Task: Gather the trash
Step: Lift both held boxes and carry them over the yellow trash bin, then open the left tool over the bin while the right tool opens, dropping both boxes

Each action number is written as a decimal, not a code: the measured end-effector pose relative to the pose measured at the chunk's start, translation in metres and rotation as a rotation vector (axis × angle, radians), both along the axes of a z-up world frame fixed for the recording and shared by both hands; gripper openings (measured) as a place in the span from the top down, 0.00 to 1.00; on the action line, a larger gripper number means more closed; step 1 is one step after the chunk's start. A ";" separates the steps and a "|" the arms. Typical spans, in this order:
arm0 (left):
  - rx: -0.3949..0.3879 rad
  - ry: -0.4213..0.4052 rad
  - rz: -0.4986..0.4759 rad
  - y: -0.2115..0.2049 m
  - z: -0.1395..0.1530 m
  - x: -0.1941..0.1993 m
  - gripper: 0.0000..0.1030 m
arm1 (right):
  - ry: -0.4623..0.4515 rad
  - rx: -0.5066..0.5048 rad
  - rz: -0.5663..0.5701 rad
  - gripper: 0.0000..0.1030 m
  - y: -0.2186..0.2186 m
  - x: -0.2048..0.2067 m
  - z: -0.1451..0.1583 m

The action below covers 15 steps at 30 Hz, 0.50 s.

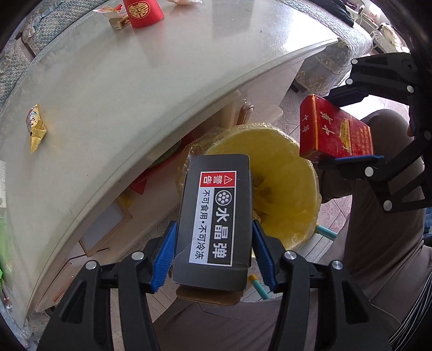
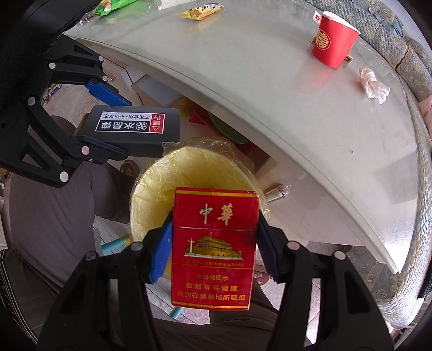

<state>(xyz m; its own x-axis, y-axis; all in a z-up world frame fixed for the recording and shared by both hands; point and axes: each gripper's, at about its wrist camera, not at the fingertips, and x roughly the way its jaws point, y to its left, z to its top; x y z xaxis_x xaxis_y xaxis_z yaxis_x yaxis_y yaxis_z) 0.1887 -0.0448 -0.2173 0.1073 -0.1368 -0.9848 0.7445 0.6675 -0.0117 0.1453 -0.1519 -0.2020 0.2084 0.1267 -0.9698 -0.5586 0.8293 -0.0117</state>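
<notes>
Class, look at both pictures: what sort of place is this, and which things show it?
Probably a home living room: a pale coffee table strewn with snack wrappers, a cushioned sofa behind it, and a lined yellow waste bin on patterned tiles.

bin [image 1: 286,172]: bottom hidden by black box [image 1: 216,216] | green wrapper [image 2: 116,5]: cut off

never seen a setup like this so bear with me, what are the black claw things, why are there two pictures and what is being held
No robot here: a person carries two hand-held grippers, each with a wide-angle camera looking along its blue-padded fingers. One picture comes from each camera, so each also shows the other gripper.

The left gripper is shut on a black box with a warning label. The right gripper is shut on a red cigarette pack. Both hang over a bin lined with a yellow bag, beside a pale table.

On the table lie a red paper cup, a crumpled tissue and a yellow snack wrapper.
</notes>
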 end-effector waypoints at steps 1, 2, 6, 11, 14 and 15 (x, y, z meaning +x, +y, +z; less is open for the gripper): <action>0.003 0.005 0.001 -0.001 -0.005 0.000 0.48 | 0.003 -0.002 -0.006 0.46 -0.001 0.000 -0.004; 0.006 0.009 0.002 -0.002 -0.010 0.000 0.48 | 0.009 -0.003 -0.011 0.46 -0.003 0.001 -0.007; 0.023 0.022 0.000 -0.008 -0.029 -0.001 0.48 | 0.030 -0.012 -0.031 0.46 -0.007 0.005 -0.022; 0.038 0.039 -0.007 -0.013 -0.043 -0.001 0.48 | 0.051 -0.027 -0.039 0.46 -0.009 0.007 -0.036; 0.040 0.050 -0.007 -0.017 -0.050 0.000 0.48 | 0.057 -0.031 -0.039 0.46 -0.008 0.009 -0.039; 0.040 0.057 -0.005 -0.017 -0.052 0.002 0.48 | 0.061 -0.031 -0.038 0.46 -0.008 0.010 -0.041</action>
<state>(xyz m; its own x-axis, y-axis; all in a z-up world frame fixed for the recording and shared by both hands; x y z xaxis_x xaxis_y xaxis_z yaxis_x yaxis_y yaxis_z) 0.1906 -0.0617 -0.2689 0.0502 -0.0976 -0.9940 0.7464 0.6649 -0.0276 0.1552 -0.1596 -0.2426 0.1531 0.0897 -0.9841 -0.5276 0.8495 -0.0046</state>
